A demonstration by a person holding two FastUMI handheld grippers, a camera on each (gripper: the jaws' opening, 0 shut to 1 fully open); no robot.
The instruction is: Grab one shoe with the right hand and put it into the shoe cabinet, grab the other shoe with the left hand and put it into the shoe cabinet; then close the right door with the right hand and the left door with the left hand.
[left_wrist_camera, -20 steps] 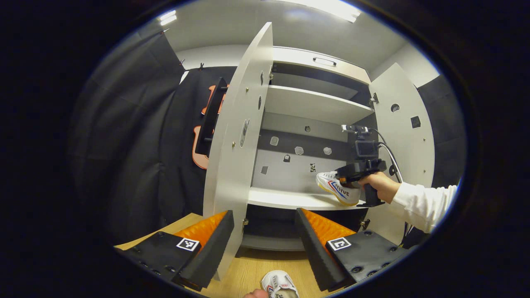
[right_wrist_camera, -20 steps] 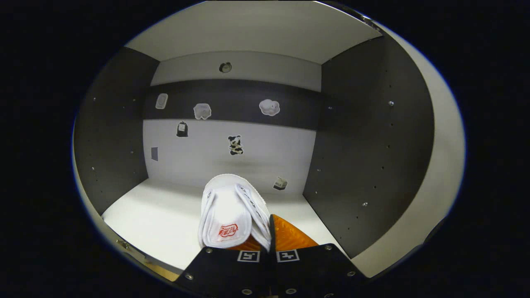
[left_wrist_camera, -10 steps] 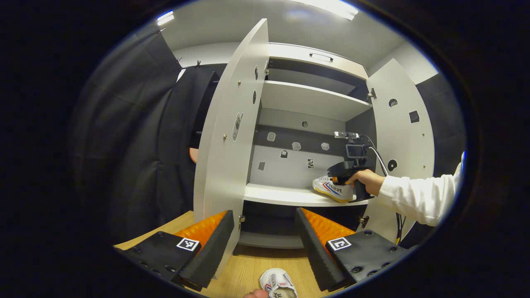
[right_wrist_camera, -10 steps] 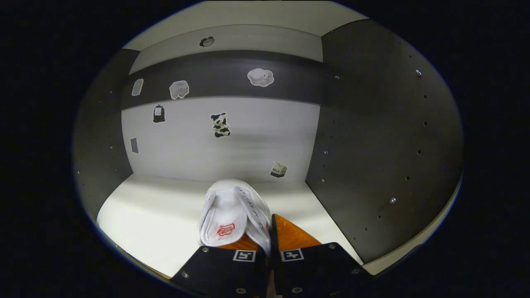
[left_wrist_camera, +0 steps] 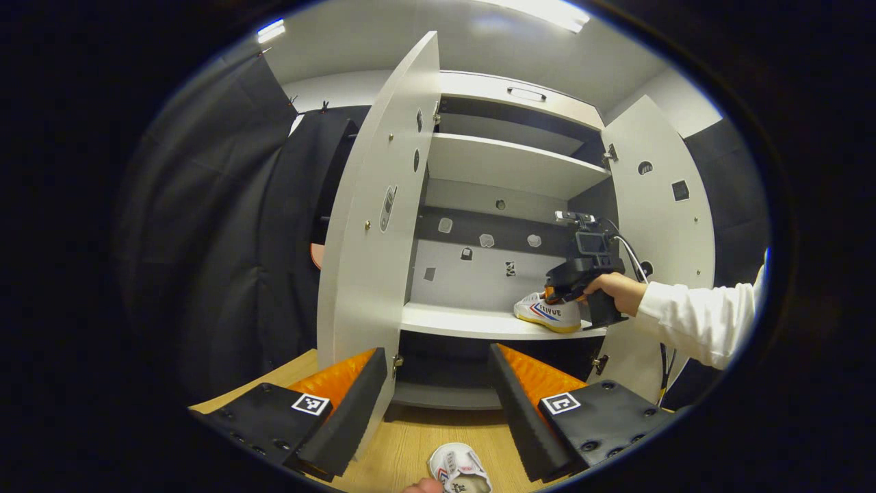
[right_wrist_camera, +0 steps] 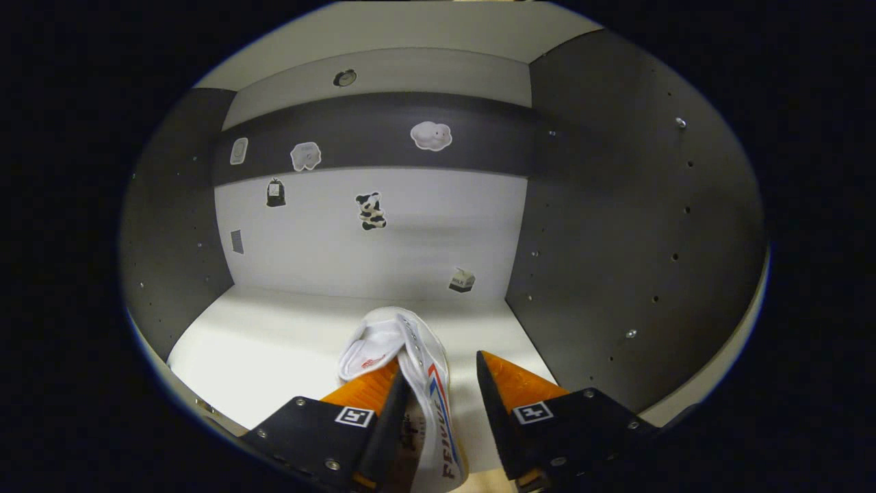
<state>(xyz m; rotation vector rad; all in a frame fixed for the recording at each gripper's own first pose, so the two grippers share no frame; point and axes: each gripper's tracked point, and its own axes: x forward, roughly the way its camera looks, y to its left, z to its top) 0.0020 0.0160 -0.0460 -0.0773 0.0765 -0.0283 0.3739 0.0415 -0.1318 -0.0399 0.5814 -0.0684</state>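
White shoe (right_wrist_camera: 410, 356) lay lengthwise on the shelf (right_wrist_camera: 274, 342), toe inward, between the right gripper's (right_wrist_camera: 438, 404) parted, unclamped fingers; left gripper (left_wrist_camera: 438, 390) gaped empty.

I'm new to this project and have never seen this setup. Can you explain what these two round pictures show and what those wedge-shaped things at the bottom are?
A person holds a two-finger gripper in each hand; each carries a camera looking along its own fingers, the wedges at the bottom. In the left gripper view, the left gripper is open above a wooden floor, where one shoe lies. Beyond stands the shoe cabinet, both doors open, and a hand holds the right gripper at a shelf. The right gripper view looks inside the cabinet: its fingers are apart around the other shoe, which sits on that shelf.
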